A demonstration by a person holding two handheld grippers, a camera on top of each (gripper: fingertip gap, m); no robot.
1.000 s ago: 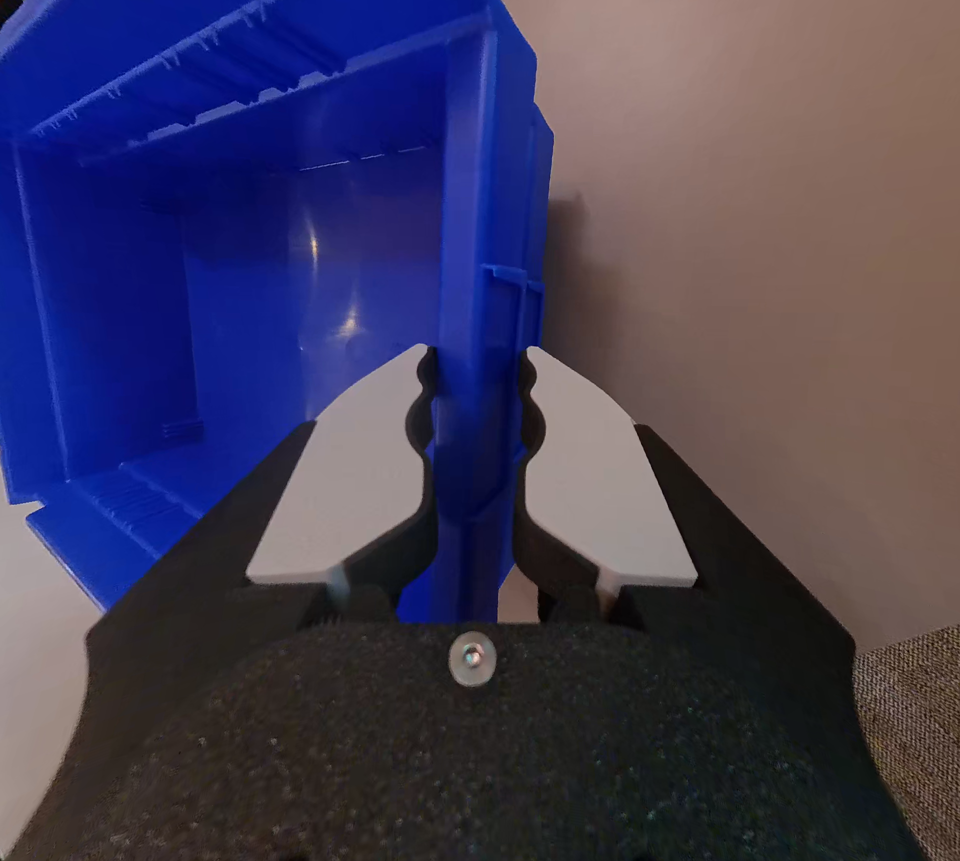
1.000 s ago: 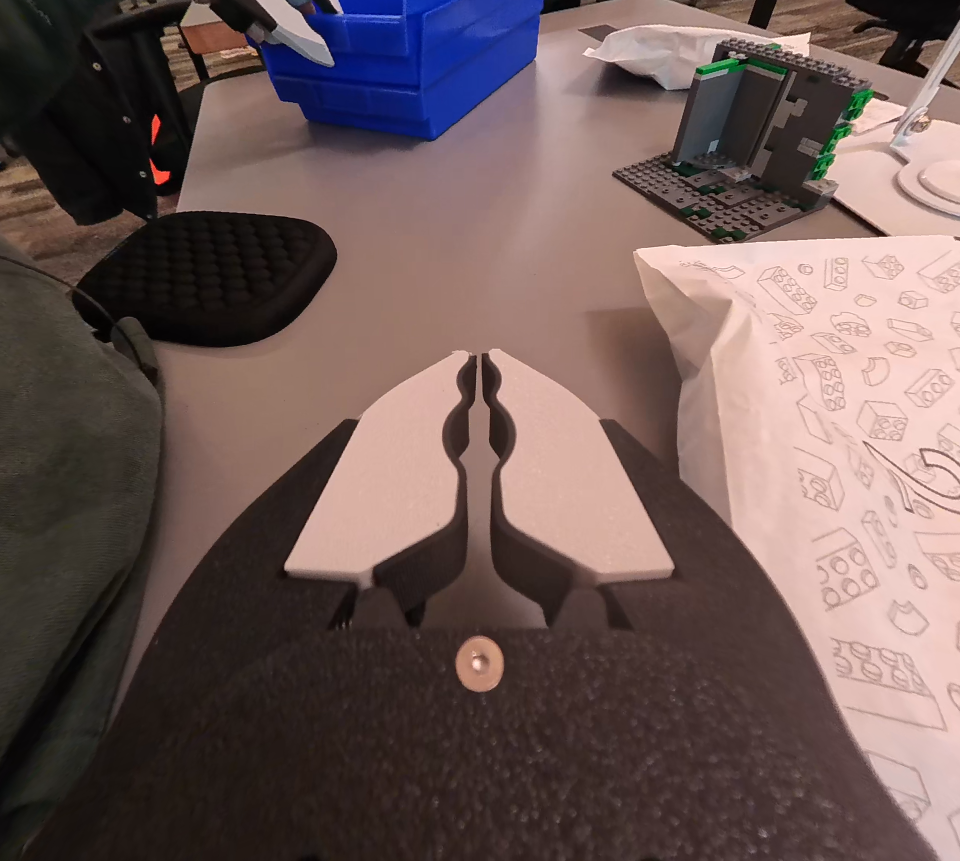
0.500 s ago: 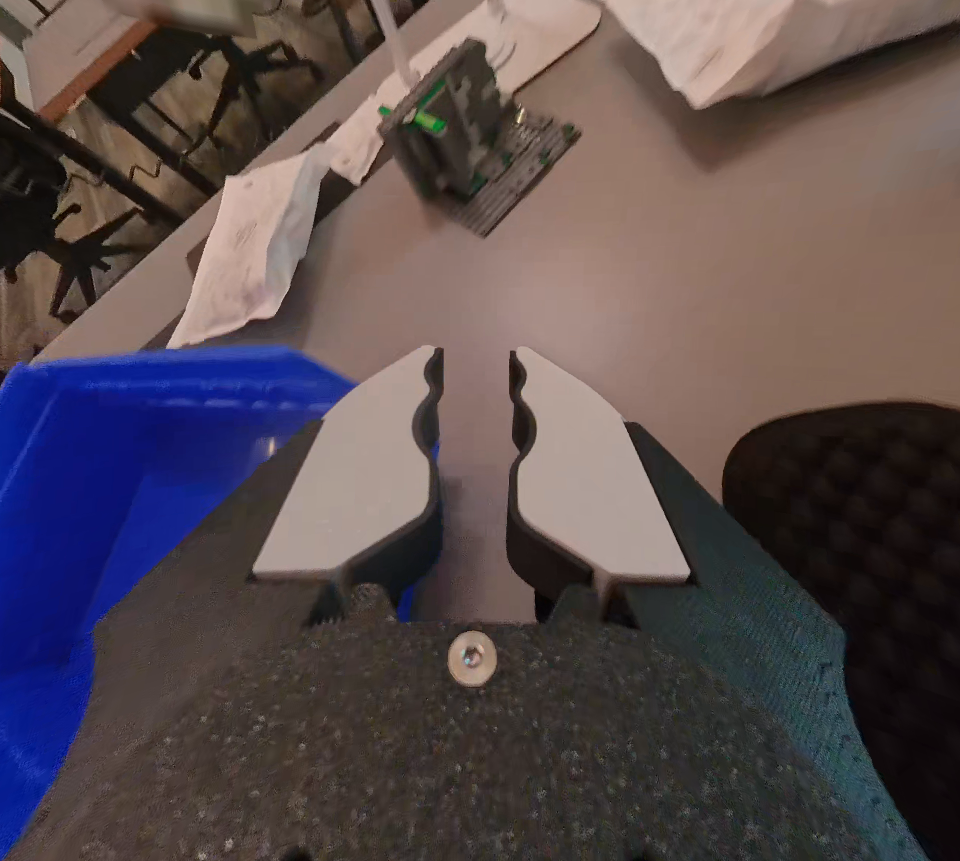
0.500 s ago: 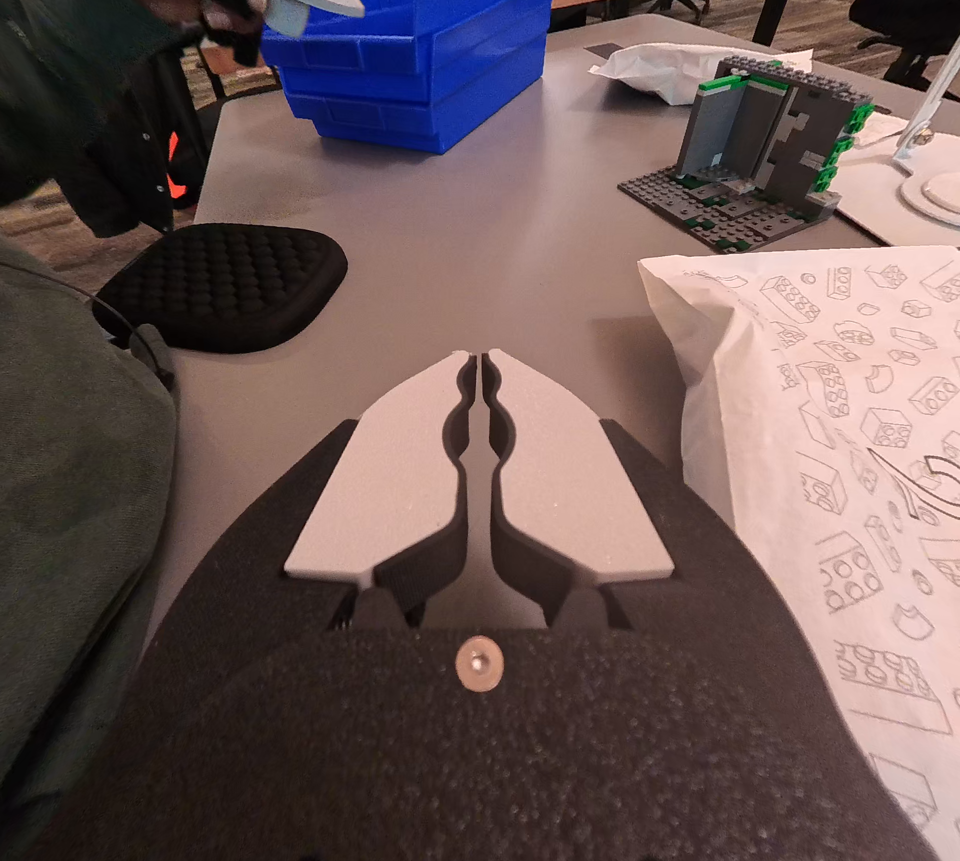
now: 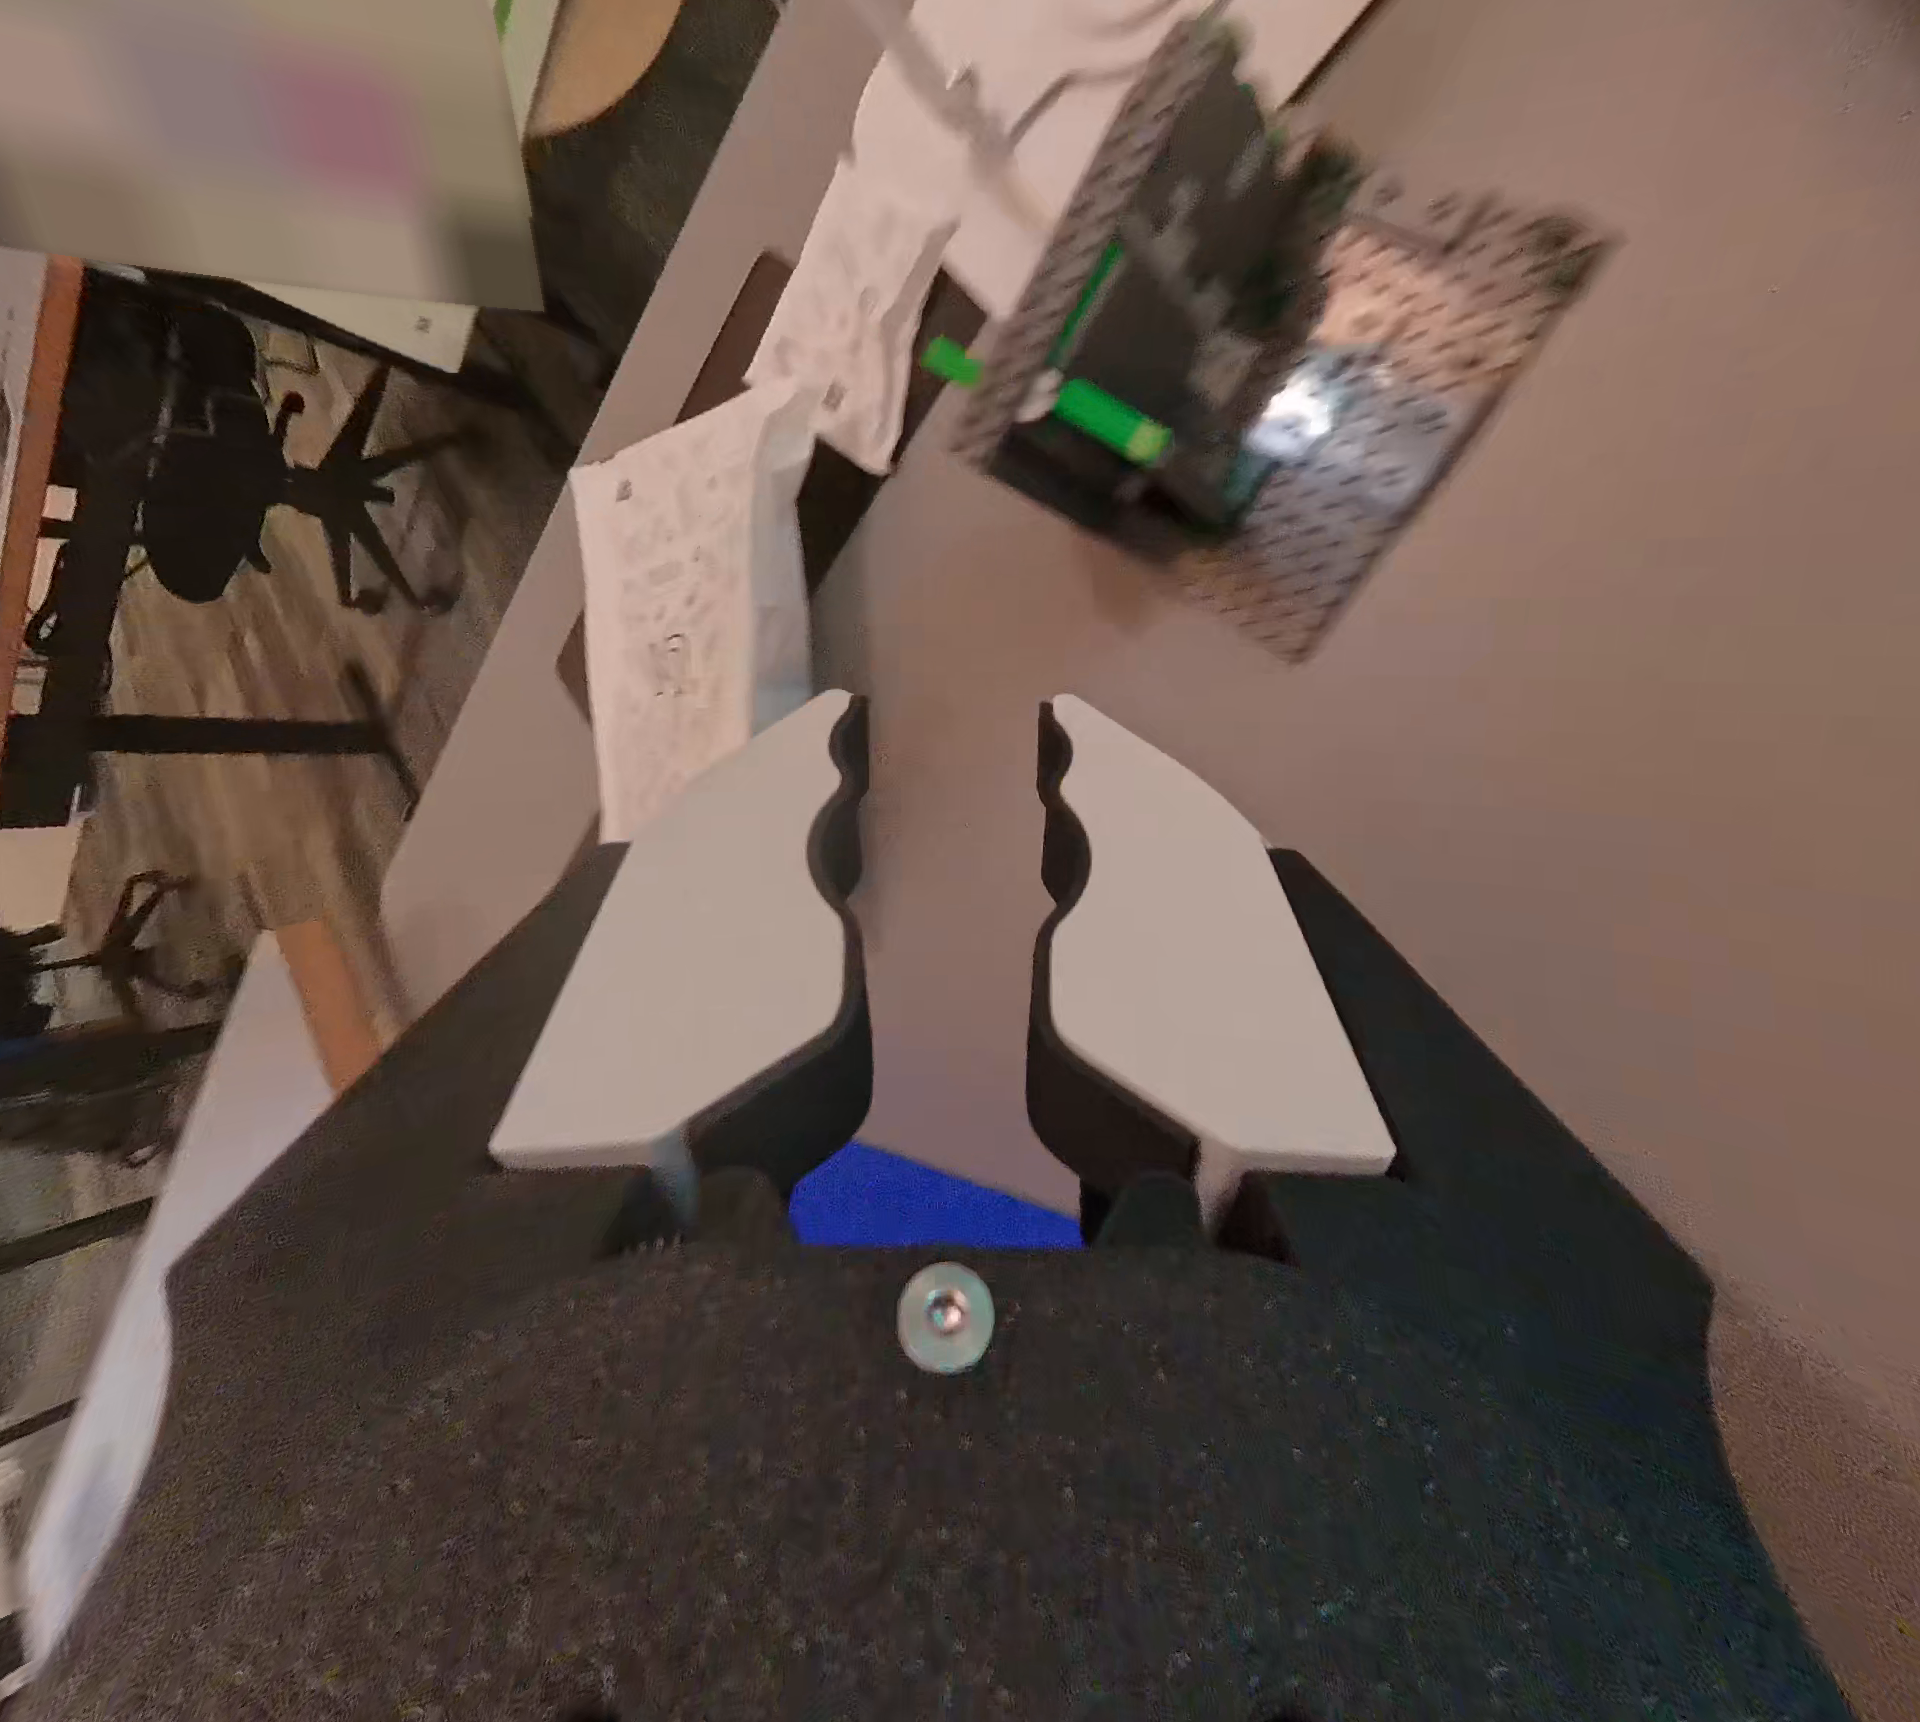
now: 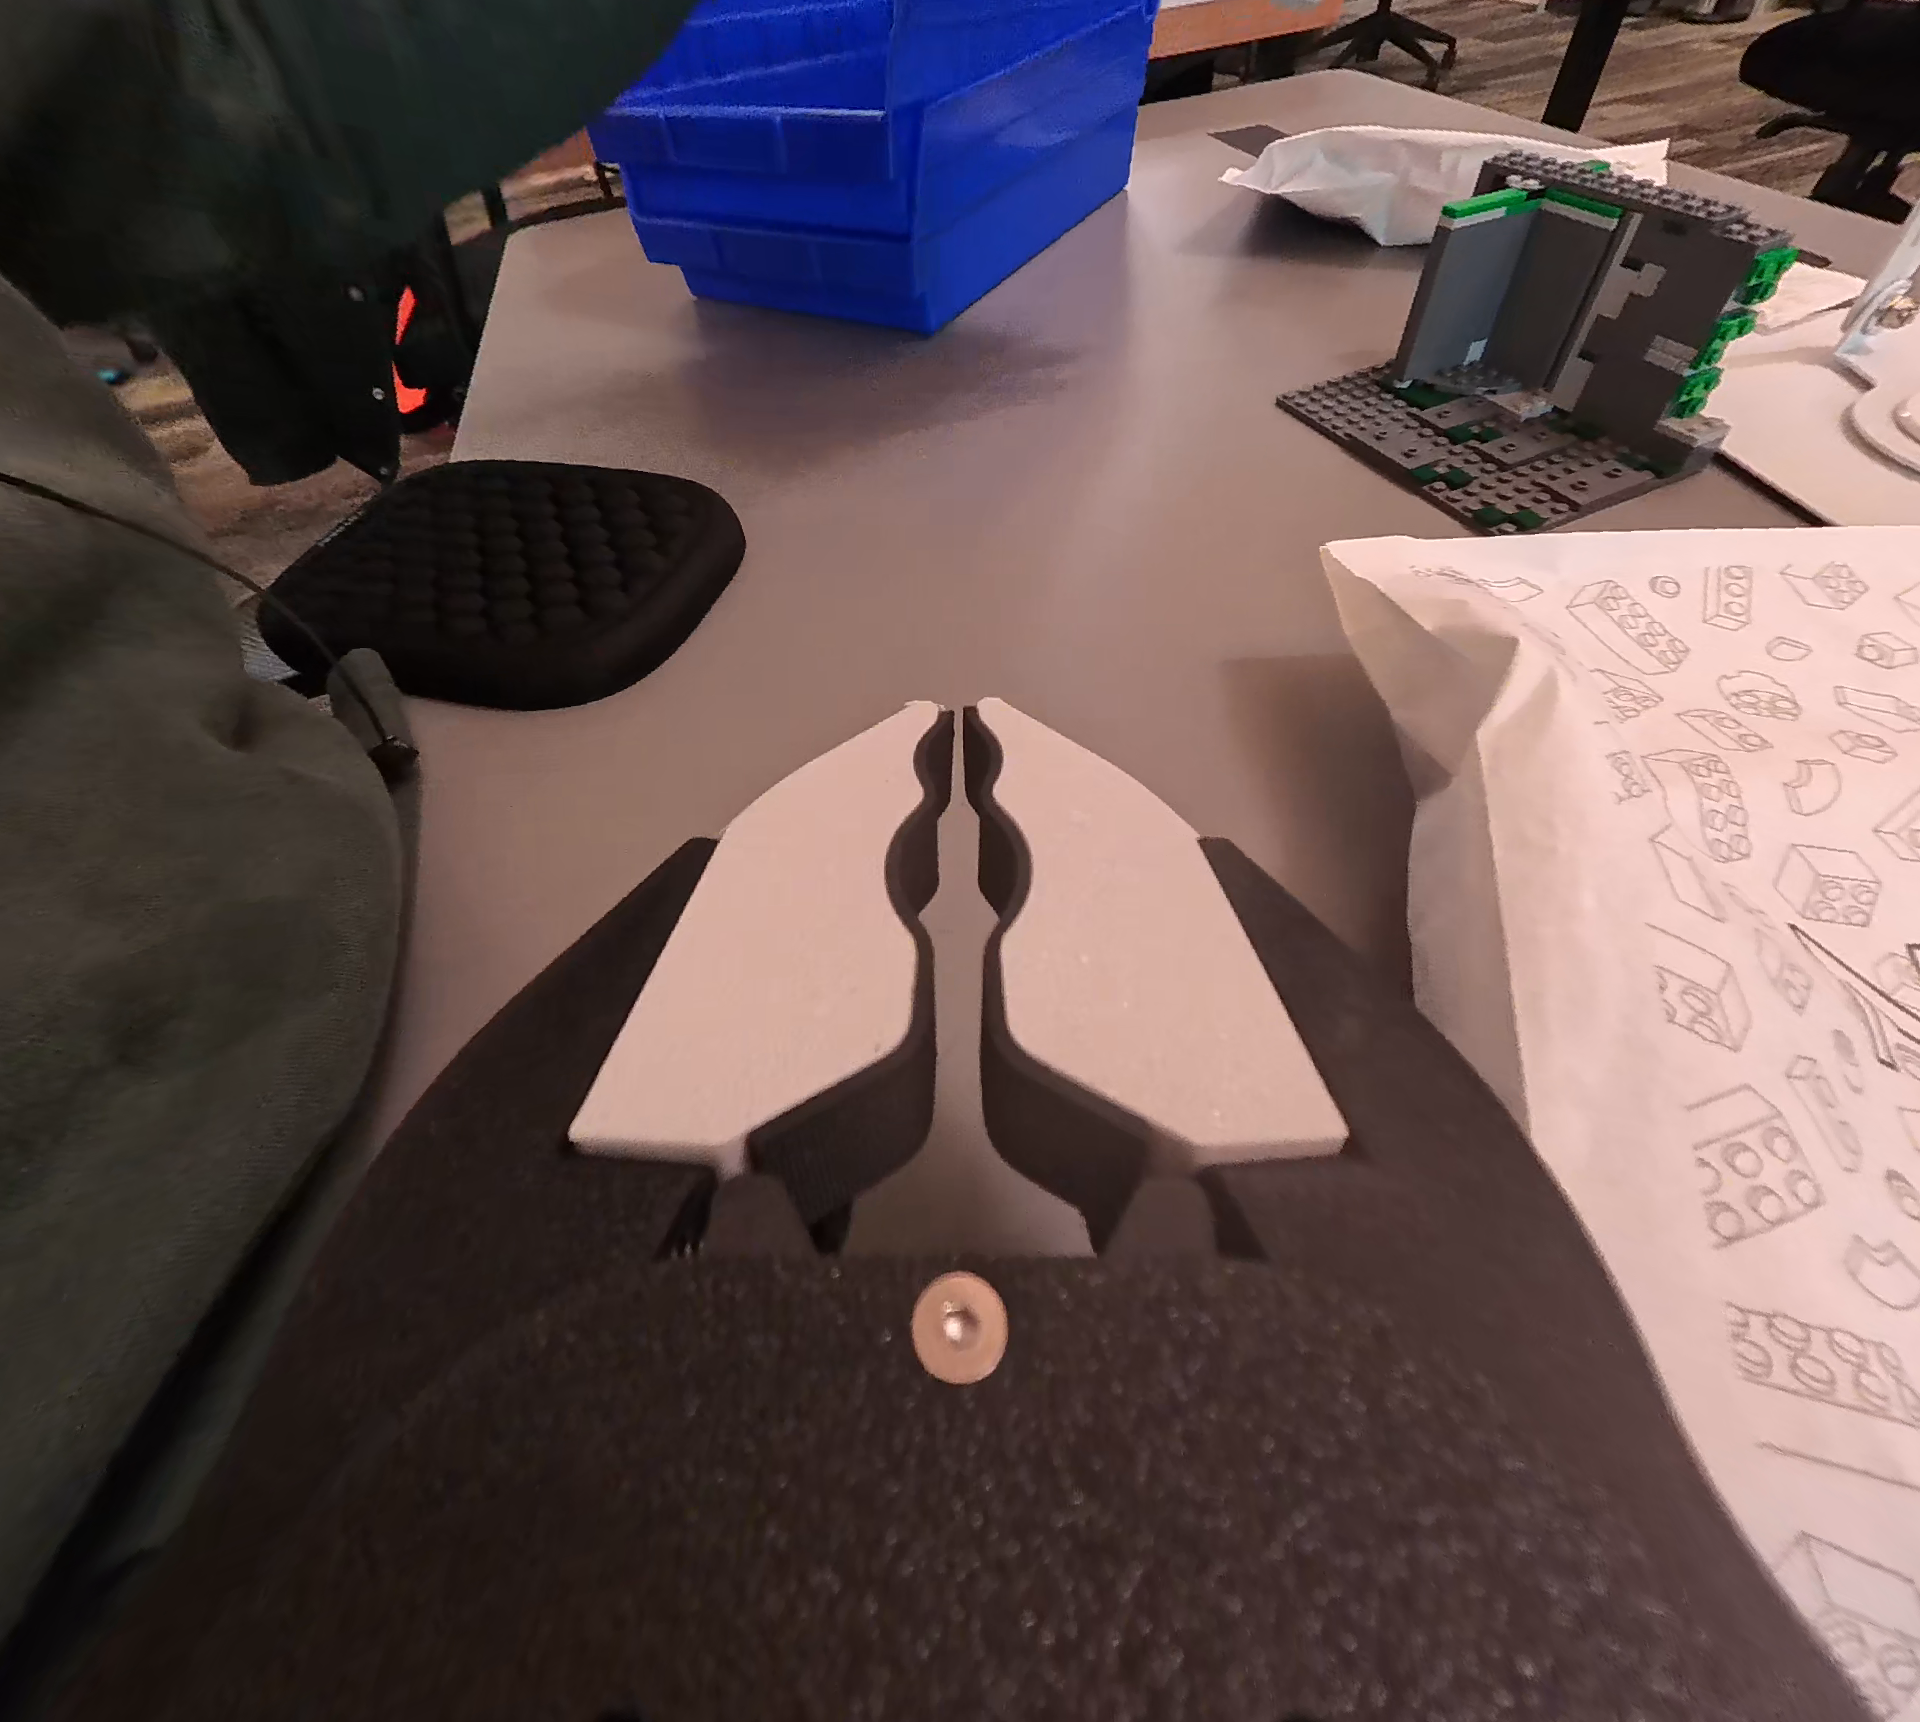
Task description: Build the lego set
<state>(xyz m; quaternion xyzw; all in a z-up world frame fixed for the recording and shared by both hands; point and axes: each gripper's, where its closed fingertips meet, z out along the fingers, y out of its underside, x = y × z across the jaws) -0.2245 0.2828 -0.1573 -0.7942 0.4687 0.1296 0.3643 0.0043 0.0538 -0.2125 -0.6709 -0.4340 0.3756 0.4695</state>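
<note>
1. While the grey table (image 6: 935,467) fills both views, 2 hand-held grippers work above it, well apart from each other.
2. A large white paper bag (image 6: 1683,893) printed with brick outlines lies at the right of the right wrist view, just beside the right gripper (image 6: 957,714), whose grey fingers are pressed almost together on nothing, with only a thin slit between the tips.
3. A stack of blue plastic bins (image 6: 894,145) sits at the far left of the table; a dark green sleeve (image 6: 343,10) reaches over it, carrying the left gripper (image 5: 948,711) above the bins.
4. In its own blurred, tilted view, the left gripper is spread with bare table between its fingers, and a sliver of blue bin shows at their base.
5. A black dimpled pad (image 6: 509,581) lies near the table's near-left edge.
6. The lego set (image 6: 1558,353), a partly built grey wall with green bricks on a dark studded baseplate, stands upright at the far right, beyond the bag and well apart from both grippers.
7. A smaller crumpled white bag (image 6: 1392,176) lies behind the build.
</note>
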